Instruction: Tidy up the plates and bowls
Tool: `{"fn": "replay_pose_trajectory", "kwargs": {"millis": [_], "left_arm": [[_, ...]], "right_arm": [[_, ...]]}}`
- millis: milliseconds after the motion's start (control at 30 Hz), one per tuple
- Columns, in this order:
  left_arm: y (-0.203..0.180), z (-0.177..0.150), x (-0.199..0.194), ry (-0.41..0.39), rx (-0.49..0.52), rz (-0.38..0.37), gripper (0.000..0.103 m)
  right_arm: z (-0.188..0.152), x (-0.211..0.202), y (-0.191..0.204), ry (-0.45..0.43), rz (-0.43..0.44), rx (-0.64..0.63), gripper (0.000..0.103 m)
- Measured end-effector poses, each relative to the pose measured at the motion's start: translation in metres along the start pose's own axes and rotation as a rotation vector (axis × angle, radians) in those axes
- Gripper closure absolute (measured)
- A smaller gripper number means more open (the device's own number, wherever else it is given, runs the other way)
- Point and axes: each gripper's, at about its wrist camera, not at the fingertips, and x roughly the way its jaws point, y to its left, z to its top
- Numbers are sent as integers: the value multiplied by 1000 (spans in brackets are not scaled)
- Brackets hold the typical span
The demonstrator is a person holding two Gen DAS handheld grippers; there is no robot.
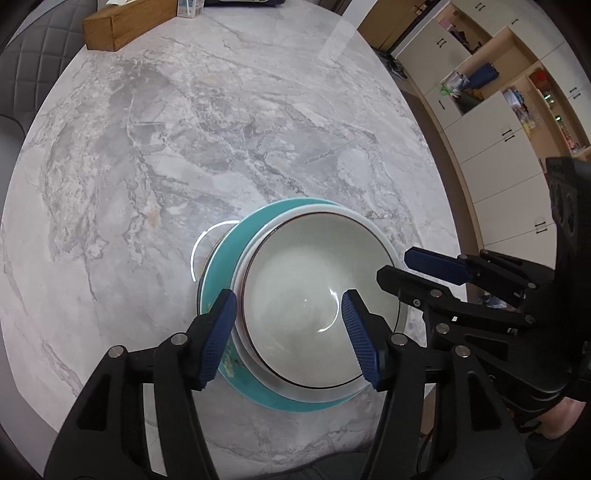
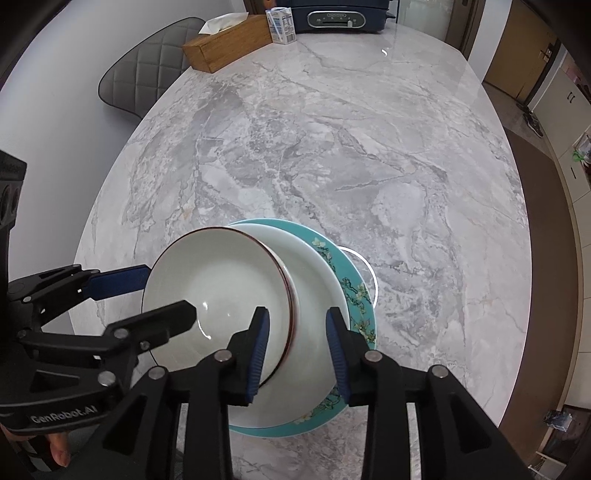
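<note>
A white bowl with a dark rim (image 1: 317, 295) (image 2: 218, 295) sits on a white plate (image 1: 369, 218) (image 2: 317, 280), which lies on a teal flowered plate (image 1: 221, 266) (image 2: 354, 295) near the front edge of the marble table (image 1: 184, 147) (image 2: 351, 147). My left gripper (image 1: 288, 332) (image 2: 162, 291) is open, its fingers astride the bowl's left rim. My right gripper (image 2: 295, 350) (image 1: 395, 266) is open, its fingers astride the bowl's right rim.
A wooden tissue box (image 2: 225, 44) (image 1: 122, 26), a small carton (image 2: 280, 26) and a dark appliance (image 2: 340, 16) stand at the far end. A grey chair (image 2: 147, 66) stands at the left. Cabinets (image 1: 498, 147) line the right wall.
</note>
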Motion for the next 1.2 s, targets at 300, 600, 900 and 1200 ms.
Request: {"fn": "replay_pose_trajectory", "kwargs": {"millis": [300, 600, 900, 1200], "left_arm": [[12, -1, -25, -47, -14, 14, 42], [41, -10, -70, -208, -82, 70, 7], [21, -43, -101, -286, -64, 289, 6], [-33, -108, -135, -335, -152, 405, 6]], "right_arm": [[-6, -19, -8, -76, -1, 75, 57], [-35, -57, -11, -257, -33, 162, 21], [-55, -85, 5, -349, -10, 114, 0], [-89, -130, -15, -405, -51, 139, 0]]}}
